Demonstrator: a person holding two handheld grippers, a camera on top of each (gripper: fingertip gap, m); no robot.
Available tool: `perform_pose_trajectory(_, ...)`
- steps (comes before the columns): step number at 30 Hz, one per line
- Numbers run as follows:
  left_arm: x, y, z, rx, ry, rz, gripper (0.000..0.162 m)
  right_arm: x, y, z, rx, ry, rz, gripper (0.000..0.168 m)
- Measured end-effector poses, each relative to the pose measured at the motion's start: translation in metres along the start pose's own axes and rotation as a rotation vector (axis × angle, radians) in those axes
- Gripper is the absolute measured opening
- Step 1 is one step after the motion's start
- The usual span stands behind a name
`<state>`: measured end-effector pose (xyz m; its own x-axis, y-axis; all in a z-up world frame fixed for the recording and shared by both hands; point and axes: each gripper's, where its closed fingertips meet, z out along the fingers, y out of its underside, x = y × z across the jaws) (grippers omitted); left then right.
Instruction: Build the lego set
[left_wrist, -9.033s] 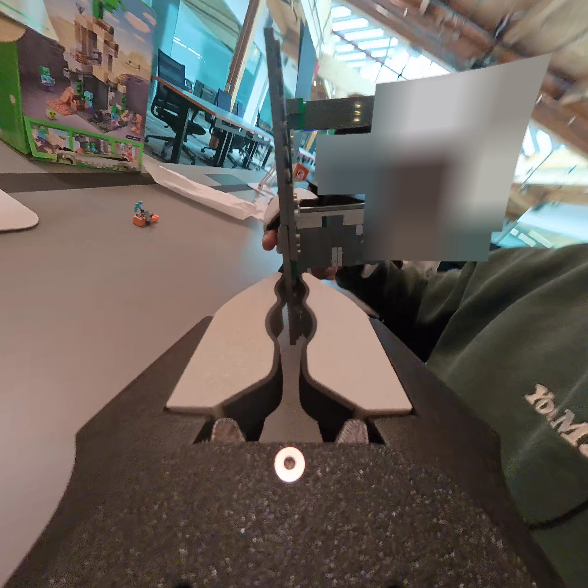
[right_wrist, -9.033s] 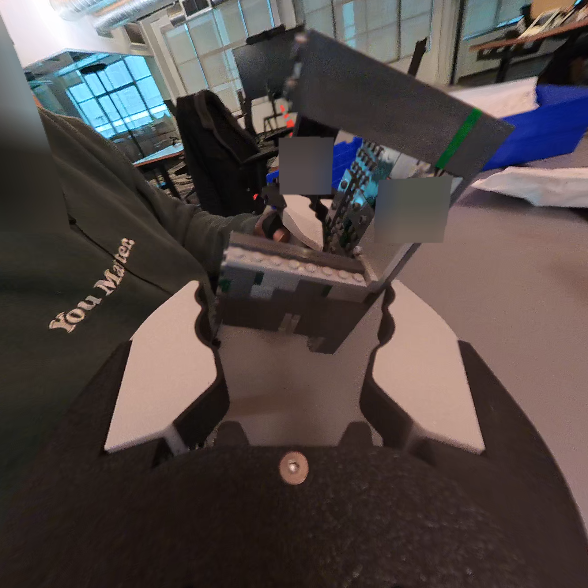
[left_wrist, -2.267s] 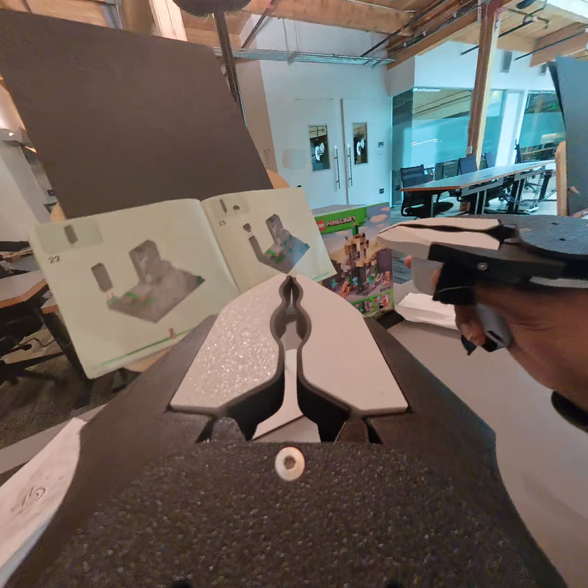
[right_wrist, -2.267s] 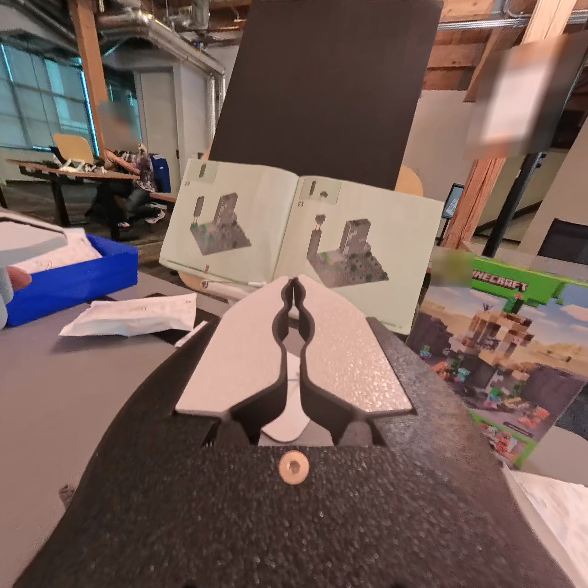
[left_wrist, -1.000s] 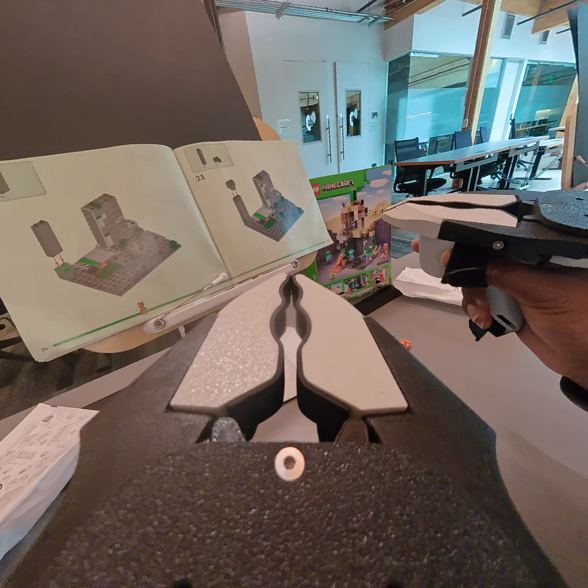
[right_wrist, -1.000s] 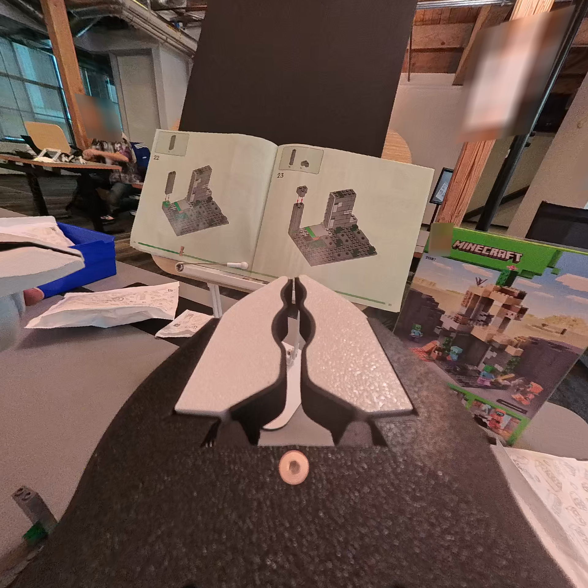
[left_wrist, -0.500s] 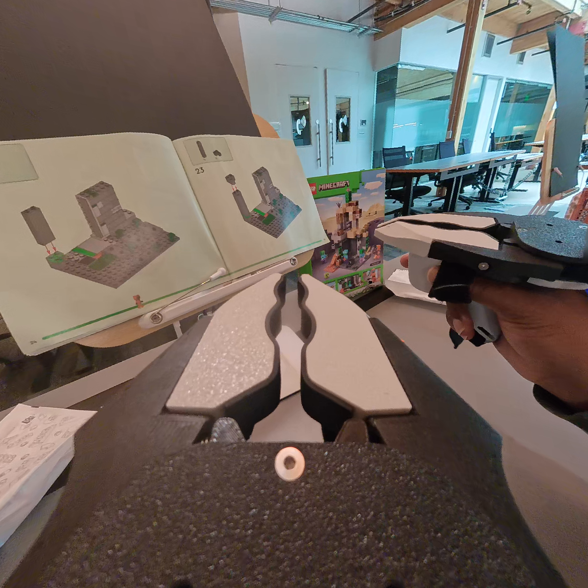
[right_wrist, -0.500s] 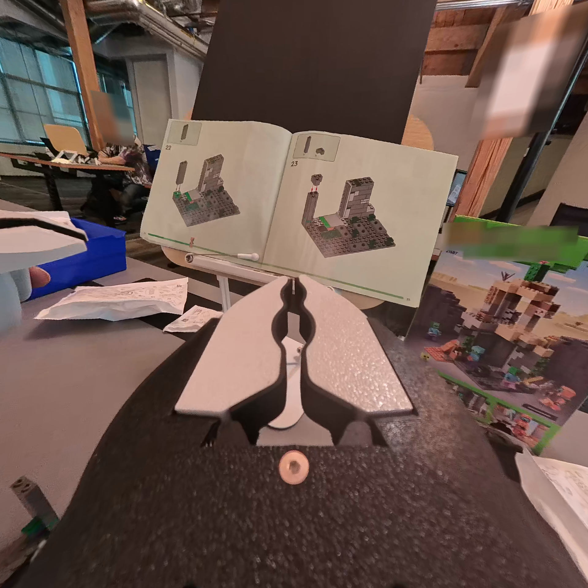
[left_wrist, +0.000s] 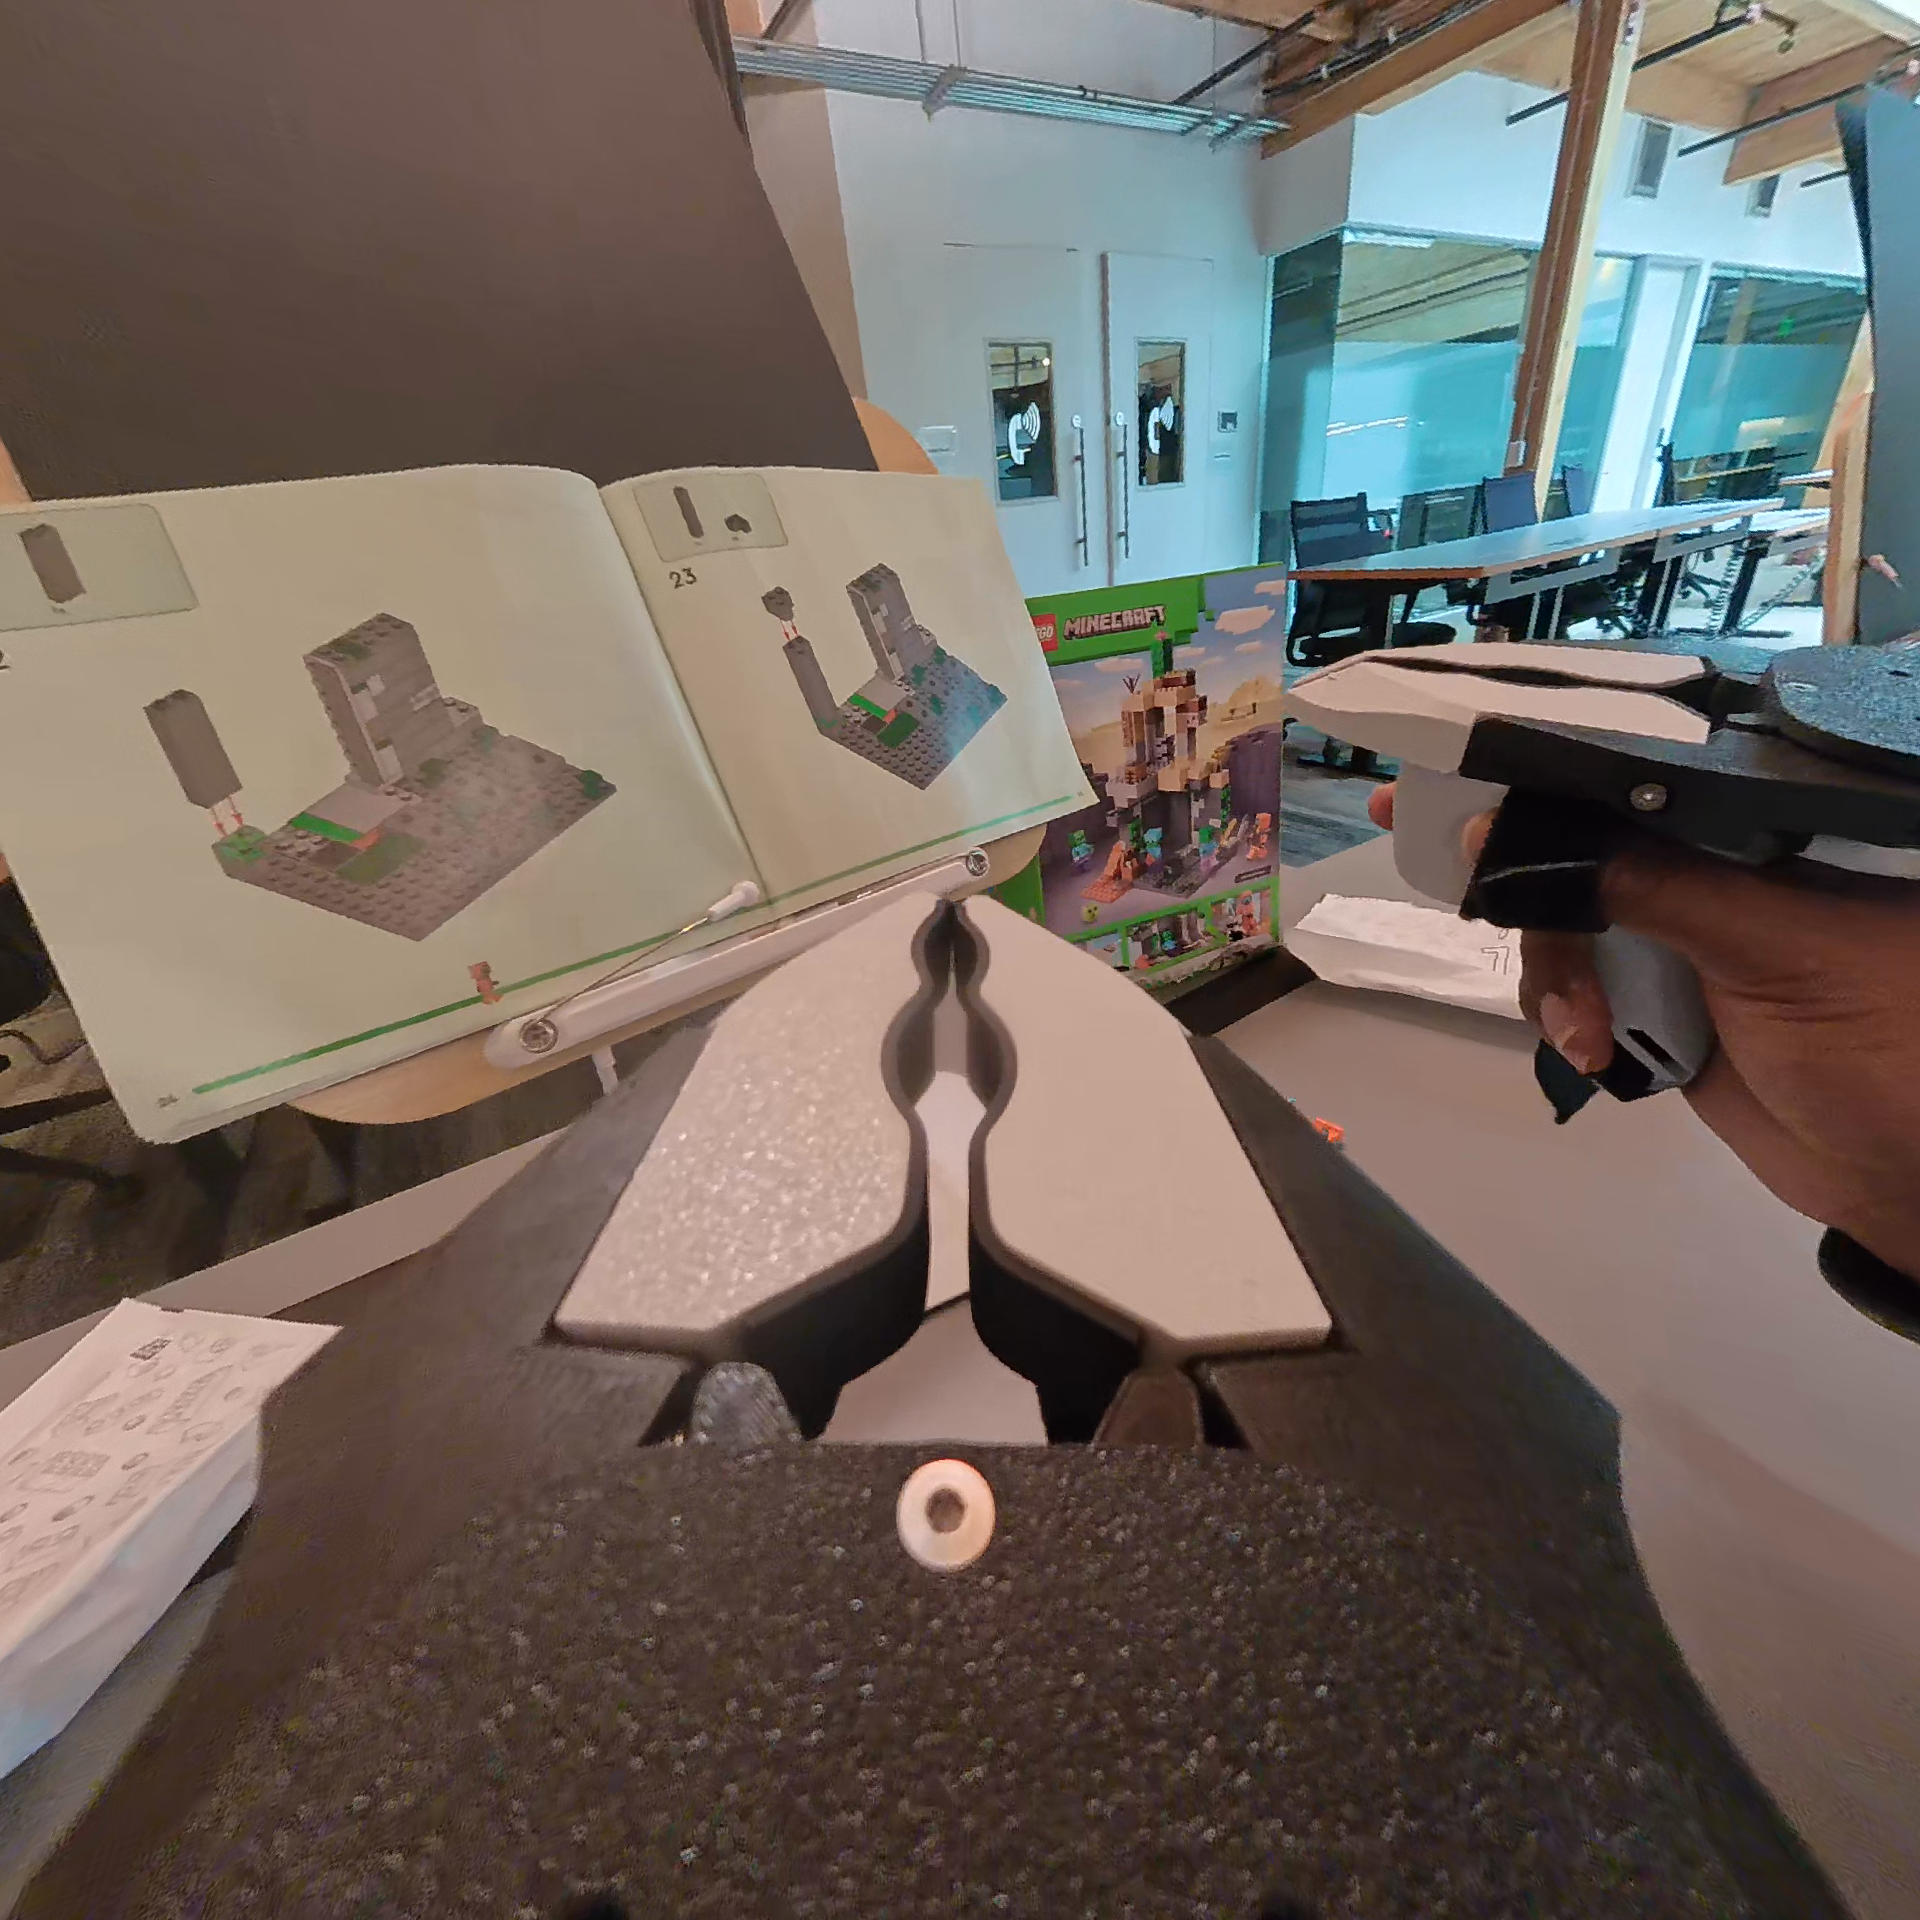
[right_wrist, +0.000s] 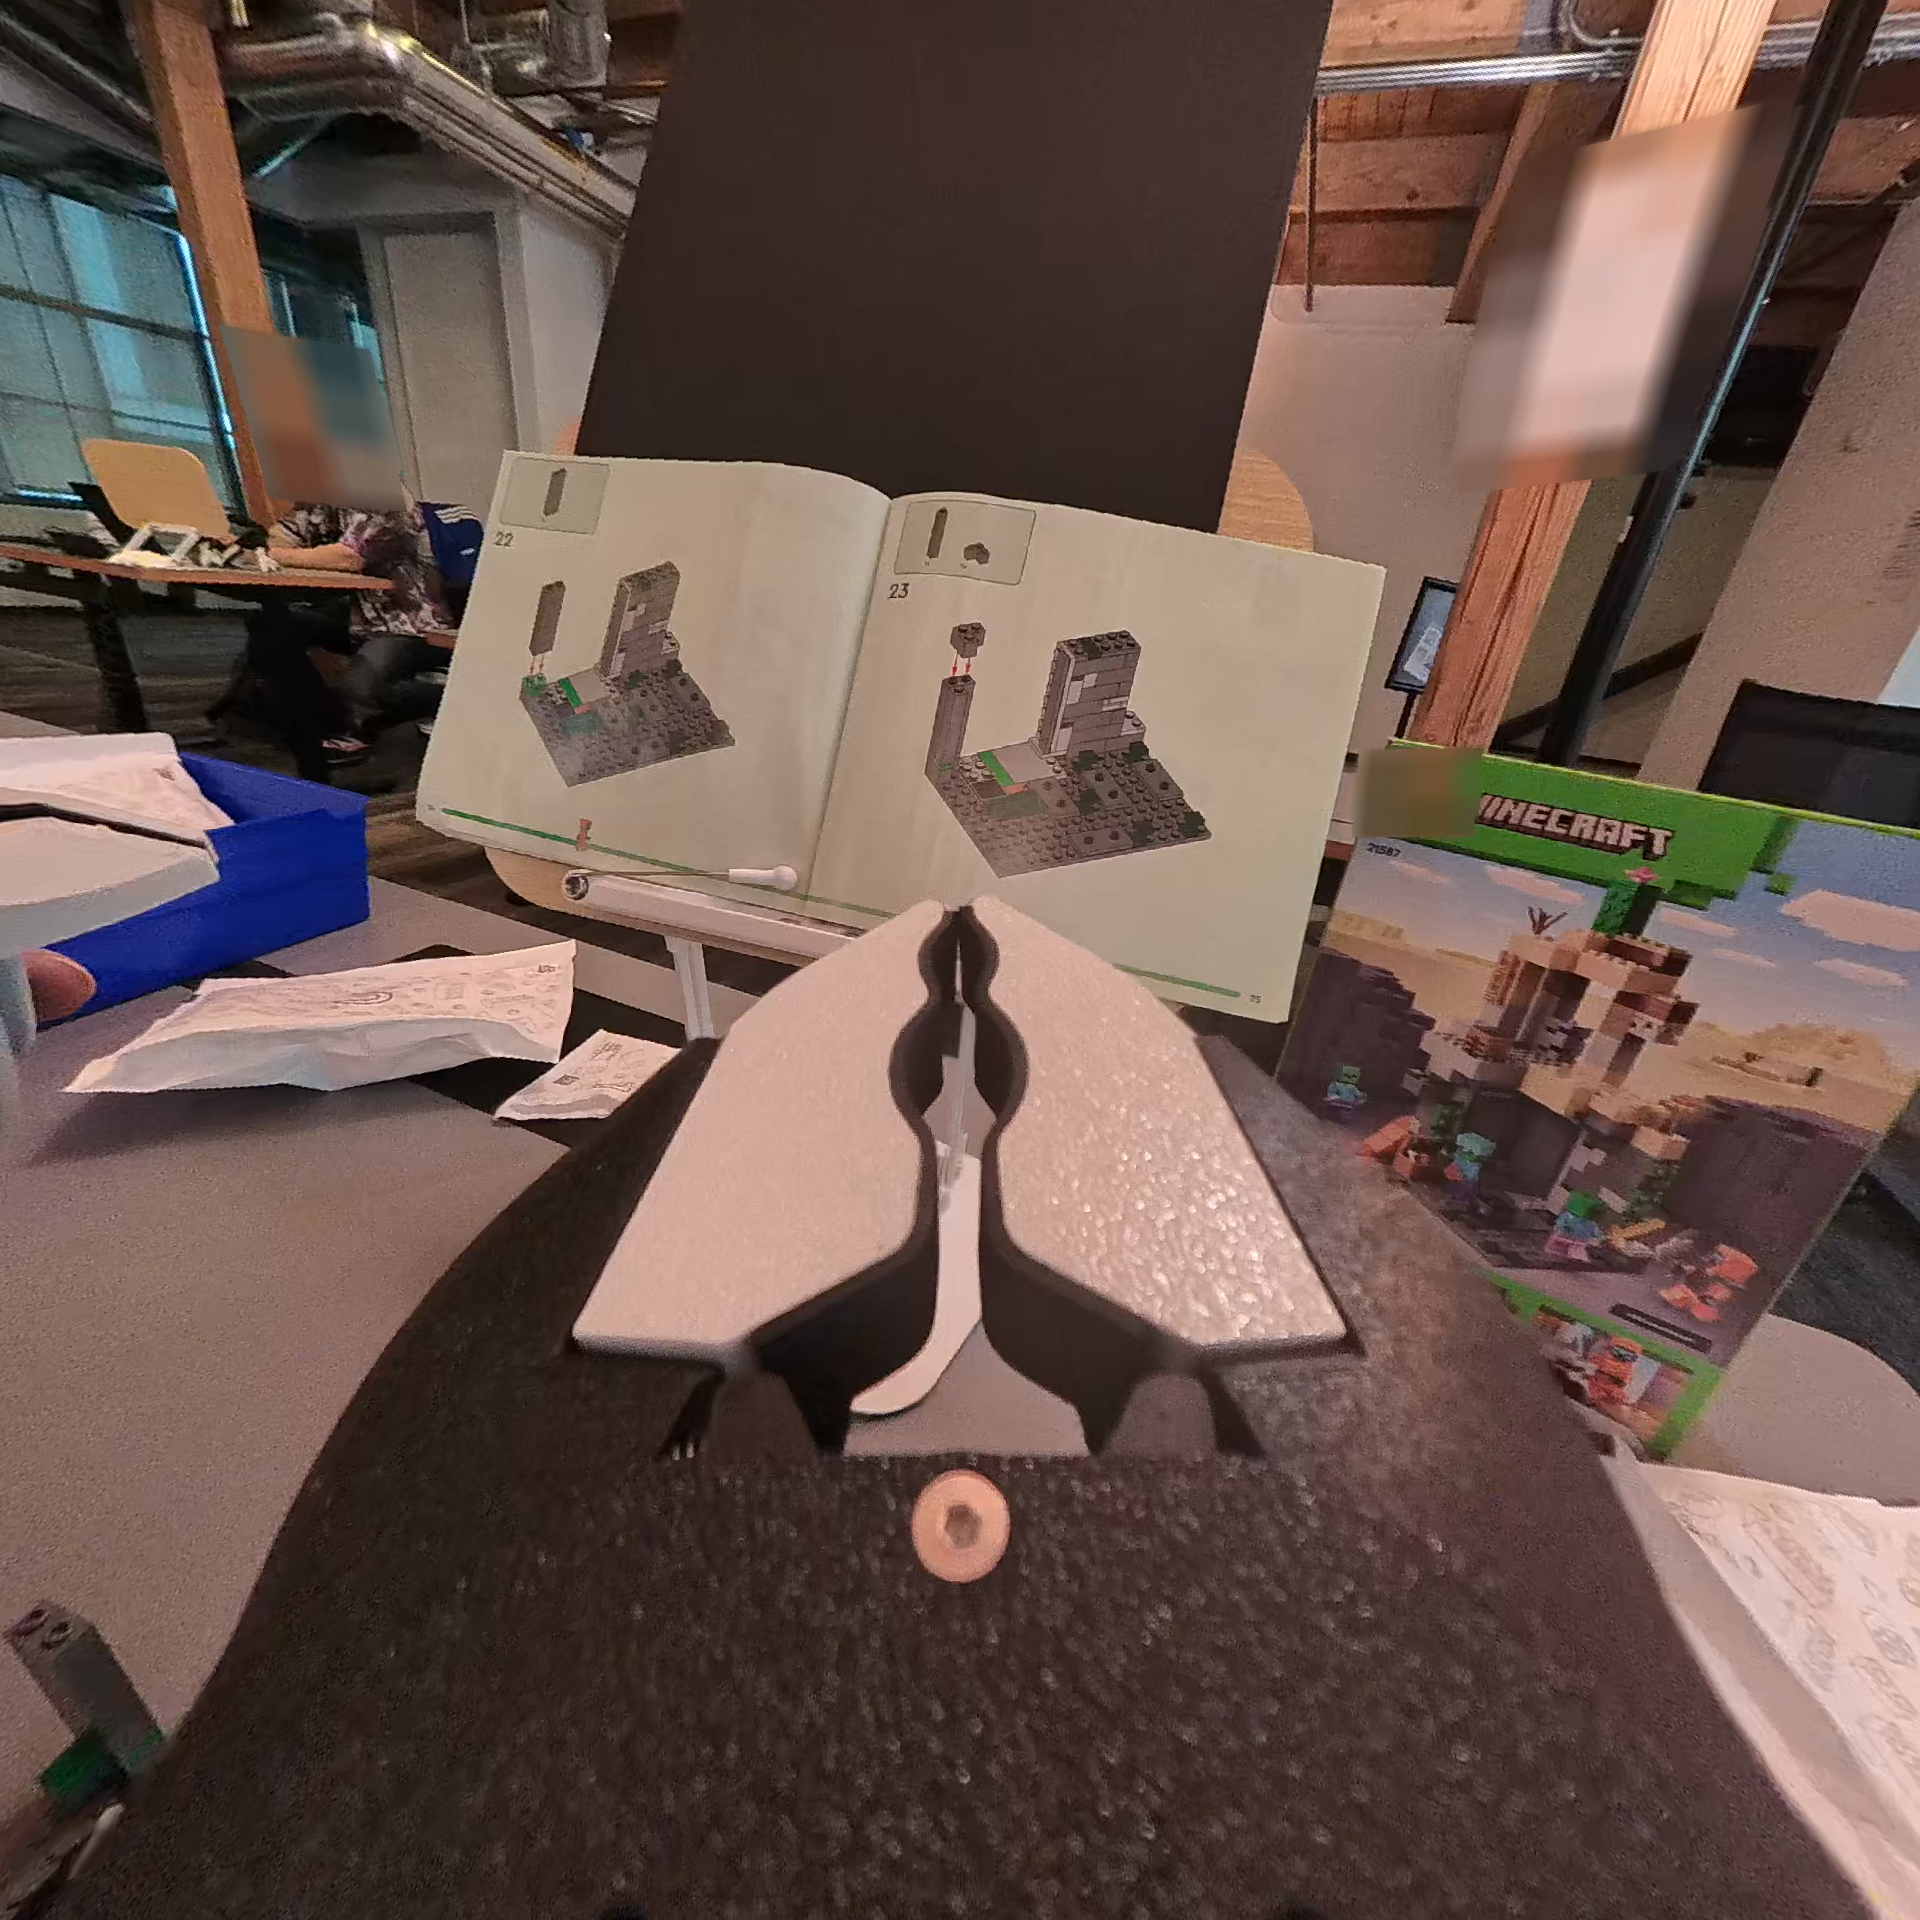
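Observation:
The open instruction booklet (left_wrist: 499, 748) stands on a white stand ahead of both grippers; it also shows in the right wrist view (right_wrist: 914, 717). My left gripper (left_wrist: 951, 914) is shut and empty, raised above the table and pointing at the booklet. My right gripper (right_wrist: 956, 914) is shut and empty, also raised and facing the booklet. The right gripper shows at the right of the left wrist view (left_wrist: 1309, 707), held in a hand. A grey column of the lego build (right_wrist: 78, 1694) with a green base peeks in at the bottom left of the right wrist view; the rest is hidden.
The lego set box (right_wrist: 1600, 1091) stands upright to the right of the booklet, also in the left wrist view (left_wrist: 1164, 779). White paper bags (right_wrist: 332, 1023) lie on the grey table (right_wrist: 239, 1247). A blue bin (right_wrist: 260, 862) sits at the left. A person sits at a far desk. The gap from one gripper's tips to the other's is roughly 15 centimetres. Measured from the fingertips, the lego build (right_wrist: 78, 1694) is 20 centimetres or so from the left gripper and 30 centimetres from the right.
The left gripper's jaws parted slightly half a second ago and are closed again now. Both grippers shifted a little; the booklet and box moved slightly in view.

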<state>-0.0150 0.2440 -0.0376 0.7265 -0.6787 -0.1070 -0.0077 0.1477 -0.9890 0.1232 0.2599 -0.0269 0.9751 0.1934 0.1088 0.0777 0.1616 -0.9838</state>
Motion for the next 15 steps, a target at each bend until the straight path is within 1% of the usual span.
perform_pose_trajectory(9,-0.001,0.003,0.002,-0.008,-0.004,0.013,0.000,-0.009,0.005,0.002,-0.020,-0.027,-0.011,0.000)
perform_pose_trajectory(15,0.007,0.008,0.003,-0.031,0.032,0.043,0.000,-0.010,0.011,0.005,-0.035,-0.027,-0.014,0.000)
